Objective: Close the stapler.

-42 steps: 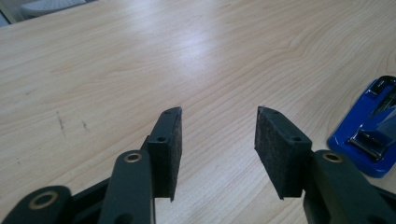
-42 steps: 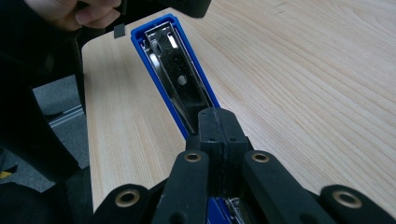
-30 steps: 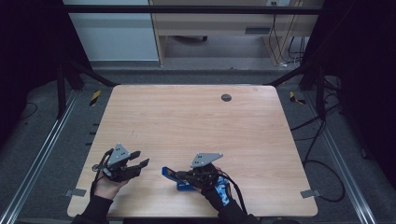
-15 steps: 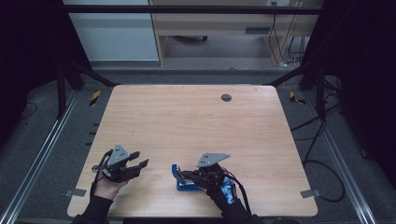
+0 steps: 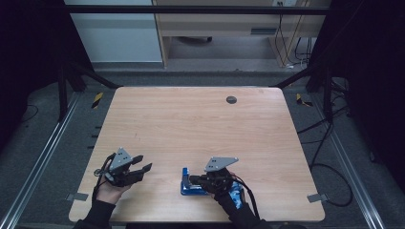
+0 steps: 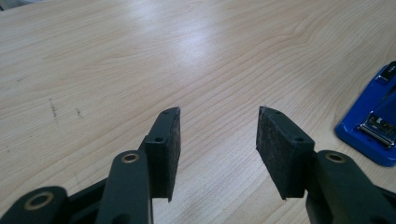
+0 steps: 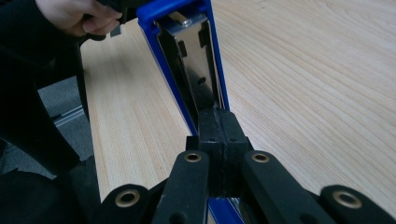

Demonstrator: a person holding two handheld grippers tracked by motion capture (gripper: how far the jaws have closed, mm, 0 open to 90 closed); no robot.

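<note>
A blue stapler (image 5: 186,187) lies near the table's front edge, its blue cover (image 7: 180,51) swung up so the metal magazine inside shows. My right gripper (image 5: 192,180) reaches it from the right, pads pressed together on a thin side wall of that cover (image 7: 222,140). My left gripper (image 5: 142,168) rests at the front left, a hand's width from the stapler, jaws open with bare wood between the pads (image 6: 217,140). The stapler's base (image 6: 373,126) shows at the right edge of the left gripper view.
A wooden table (image 5: 200,129) carries a dark round grommet (image 5: 231,99) at the back right. Metal rails (image 5: 38,162) run along both sides, and cables (image 5: 329,162) trail on the floor at the right. The person's left hand (image 7: 77,16) is beyond the stapler in the right gripper view.
My right gripper and the stapler have shifted slightly to the right, and the blue cover now stands more upright. The left gripper has stayed put.
</note>
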